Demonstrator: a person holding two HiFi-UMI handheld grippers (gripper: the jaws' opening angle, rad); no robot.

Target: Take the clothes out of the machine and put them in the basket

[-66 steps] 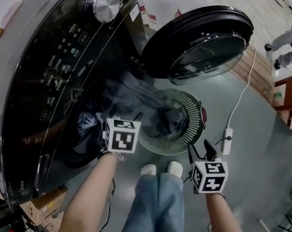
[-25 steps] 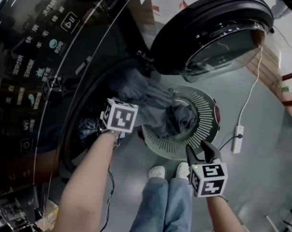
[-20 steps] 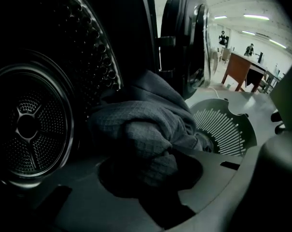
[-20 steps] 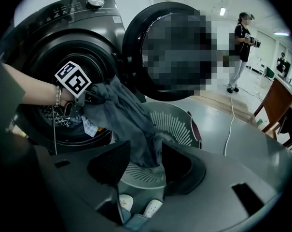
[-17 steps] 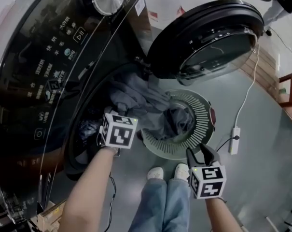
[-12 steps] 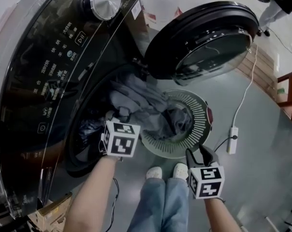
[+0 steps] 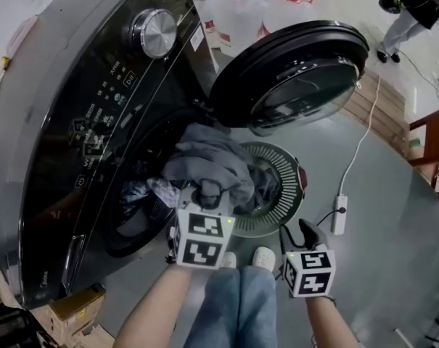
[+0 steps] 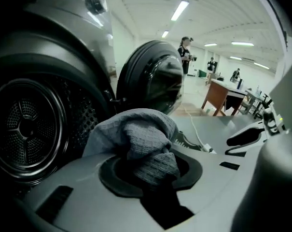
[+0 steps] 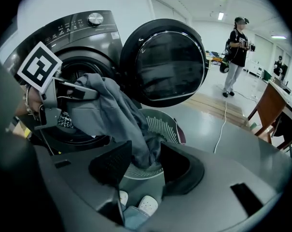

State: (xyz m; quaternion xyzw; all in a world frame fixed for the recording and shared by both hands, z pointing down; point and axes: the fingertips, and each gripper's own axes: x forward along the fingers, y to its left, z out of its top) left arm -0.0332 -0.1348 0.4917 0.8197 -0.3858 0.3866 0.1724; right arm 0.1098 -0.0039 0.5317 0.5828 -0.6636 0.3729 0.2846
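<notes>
A grey garment [image 7: 212,162] hangs from the drum opening [image 7: 143,201] of the dark washing machine down into the round slatted basket [image 7: 277,159] on the floor. My left gripper [image 7: 204,198] is shut on a bunched fold of this garment [image 8: 136,129], lifted in front of the opening; the cloth fills the gap at my left gripper [image 8: 150,163]. My right gripper [image 7: 299,230] hovers open just right of the basket, nothing between its jaws. Seen from the right gripper [image 9: 145,153], the garment [image 9: 107,115] drapes into the basket [image 9: 167,127]. More dark patterned laundry [image 7: 136,194] lies in the drum.
The round machine door [image 7: 292,71] stands open above the basket. A white power strip [image 7: 339,212] with its cable lies on the floor to the right. Water bottles [image 7: 237,6] stand behind the machine, a cardboard box [image 7: 67,307] at its foot. A person [image 9: 237,47] stands further off.
My left gripper has come out of the drum opening and risen toward the basket side, pulling the grey garment up with it. The right gripper has barely shifted.
</notes>
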